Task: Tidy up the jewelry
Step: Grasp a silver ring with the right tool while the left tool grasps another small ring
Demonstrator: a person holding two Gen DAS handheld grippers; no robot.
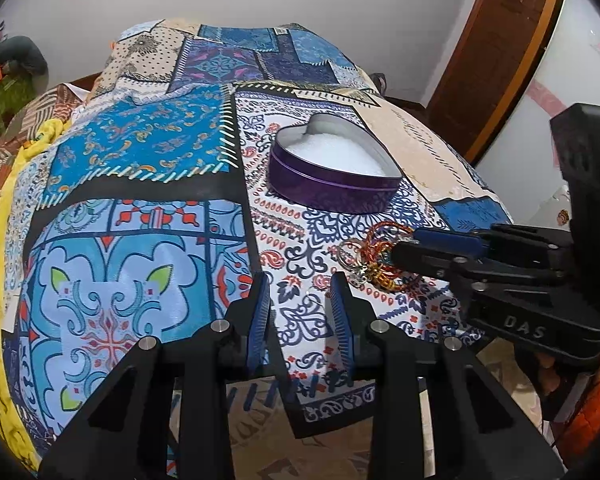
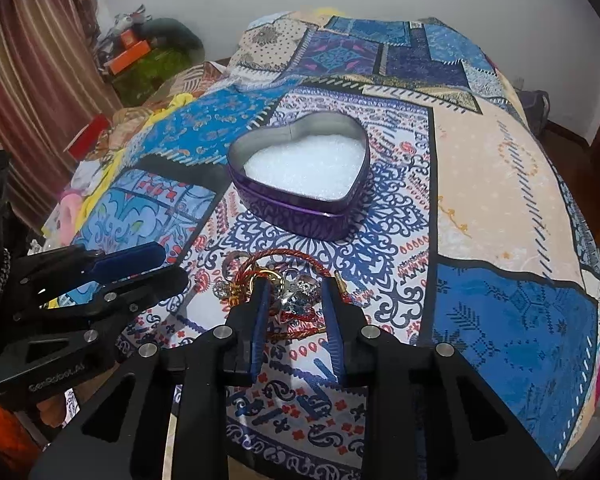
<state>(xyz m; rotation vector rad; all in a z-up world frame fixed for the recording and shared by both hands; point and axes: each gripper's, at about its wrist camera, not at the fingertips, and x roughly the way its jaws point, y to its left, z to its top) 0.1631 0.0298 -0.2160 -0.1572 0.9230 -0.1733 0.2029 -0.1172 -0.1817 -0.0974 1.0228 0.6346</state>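
Note:
A purple heart-shaped tin with white foam lining stands open on the patterned bedspread; it also shows in the right wrist view. A heap of jewelry, with red-gold cords, rings and sparkly pieces, lies in front of the tin. My right gripper is open, its fingers either side of the heap; it enters the left wrist view from the right, at the heap. My left gripper is open and empty, to the left of the heap; it also shows in the right wrist view.
The patchwork bedspread covers the bed. Yellow cloth and clutter lie at the bed's left side. A striped curtain hangs at left, a wooden door stands at right. The bed's near edge drops off below the grippers.

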